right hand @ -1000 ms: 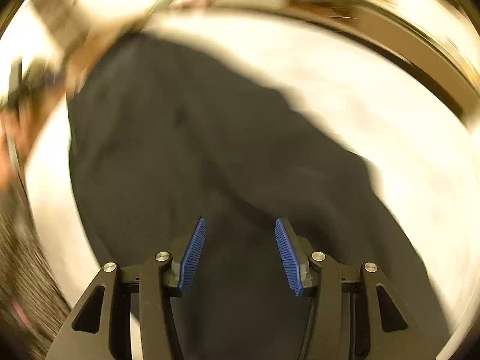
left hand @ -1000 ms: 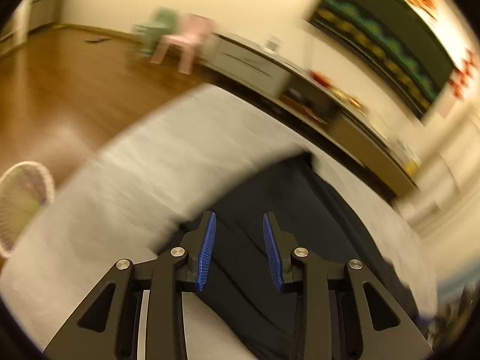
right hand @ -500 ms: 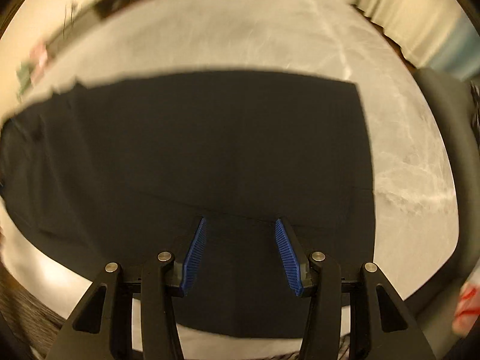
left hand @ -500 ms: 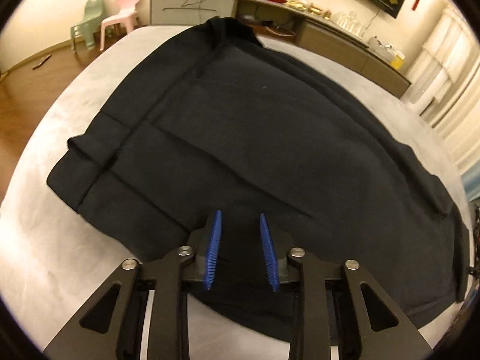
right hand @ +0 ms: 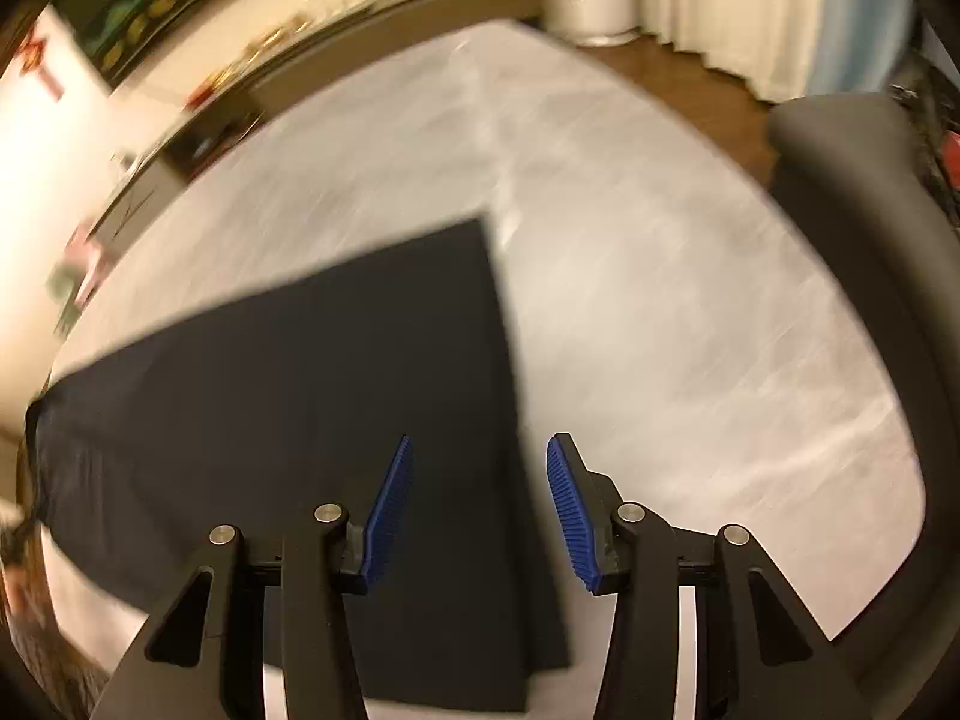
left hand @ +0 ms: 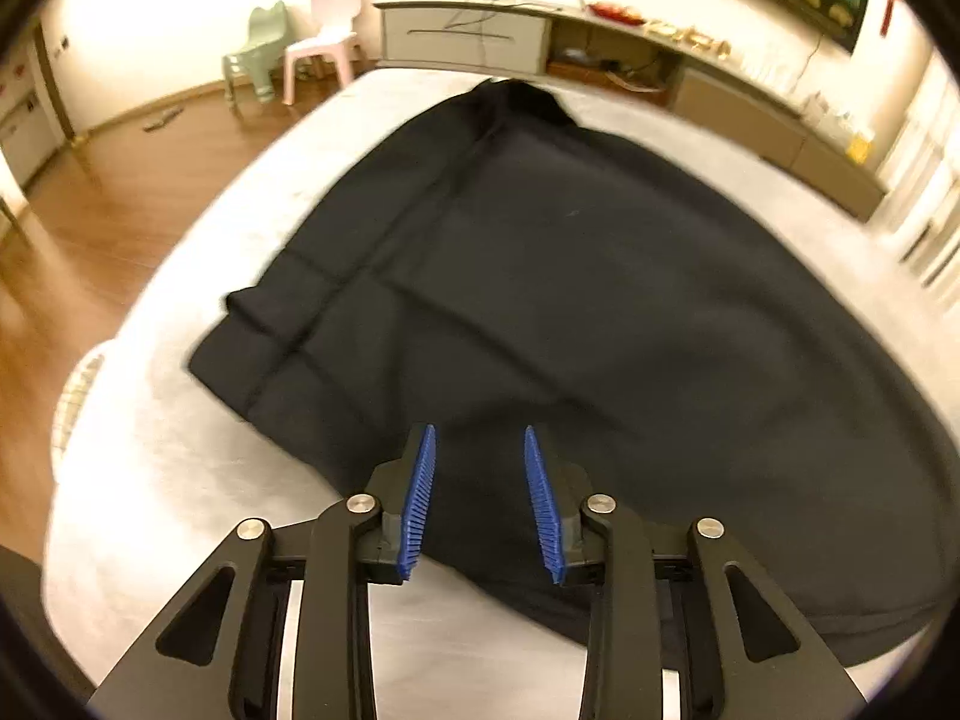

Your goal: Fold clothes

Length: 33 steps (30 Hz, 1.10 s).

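A black garment (left hand: 570,300) lies spread flat on a light grey table (left hand: 180,480); its sleeve end points to the left in the left wrist view. My left gripper (left hand: 480,498) is open and empty, hovering above the garment's near edge. In the right wrist view the garment (right hand: 300,390) shows its straight hem edge near the middle of the frame. My right gripper (right hand: 477,510) is open and empty, above that hem edge, with its right finger over bare table (right hand: 690,330).
A black chair back (right hand: 870,240) stands at the table's right side. A long low cabinet (left hand: 480,36) runs along the far wall. A green chair (left hand: 252,54) and a pink chair (left hand: 327,36) stand on the wooden floor at far left.
Both grippers stay open. The left view has pulled back and swung slightly right of the sleeve. The right gripper has moved right along the garment to its hem edge.
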Motion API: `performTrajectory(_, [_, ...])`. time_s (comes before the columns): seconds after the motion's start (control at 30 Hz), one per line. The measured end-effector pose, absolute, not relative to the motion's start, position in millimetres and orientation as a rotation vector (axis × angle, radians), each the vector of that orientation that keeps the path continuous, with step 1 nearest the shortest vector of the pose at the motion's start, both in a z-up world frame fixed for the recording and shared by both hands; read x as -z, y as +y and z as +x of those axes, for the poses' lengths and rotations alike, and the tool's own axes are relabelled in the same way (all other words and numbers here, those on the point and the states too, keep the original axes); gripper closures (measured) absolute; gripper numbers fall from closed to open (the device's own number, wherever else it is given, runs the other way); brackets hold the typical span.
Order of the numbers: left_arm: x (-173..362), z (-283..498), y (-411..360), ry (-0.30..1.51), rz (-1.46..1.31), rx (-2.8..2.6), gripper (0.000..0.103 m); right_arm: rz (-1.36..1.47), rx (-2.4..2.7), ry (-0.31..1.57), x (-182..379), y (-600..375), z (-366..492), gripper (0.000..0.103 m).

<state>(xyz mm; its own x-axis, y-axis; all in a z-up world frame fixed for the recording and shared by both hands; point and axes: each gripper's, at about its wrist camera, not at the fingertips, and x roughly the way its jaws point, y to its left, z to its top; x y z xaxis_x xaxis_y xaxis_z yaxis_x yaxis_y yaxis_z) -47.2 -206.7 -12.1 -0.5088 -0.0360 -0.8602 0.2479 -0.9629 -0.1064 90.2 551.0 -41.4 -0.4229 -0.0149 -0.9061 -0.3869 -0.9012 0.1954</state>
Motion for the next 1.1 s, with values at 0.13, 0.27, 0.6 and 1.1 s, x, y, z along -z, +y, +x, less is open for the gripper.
performTrajectory(0.13, [22.3, -50.8, -184.4, 0.296, 1.555, 2.612, 0.067, -1.622, -2.423, 0.332, 47.2, 518.8, 97.4, 0.055])
performTrajectory(0.27, [24.9, -53.0, -179.9, 0.198, 1.589, 2.617, 0.067, -1.645, -2.405, 0.169, 50.4, 513.6, 92.6, 0.055])
performTrajectory(0.6, [18.7, 5.6, -163.6, 0.318, 1.622, 2.642, 0.067, -1.522, -2.207, 0.099, 30.6, 544.8, 73.2, 0.052])
performTrajectory(1.1, [18.3, 34.5, -273.3, 1.012, 1.274, 2.446, 0.043, -1.884, -3.234, -0.392, -42.8, 120.7, 90.6, 0.06])
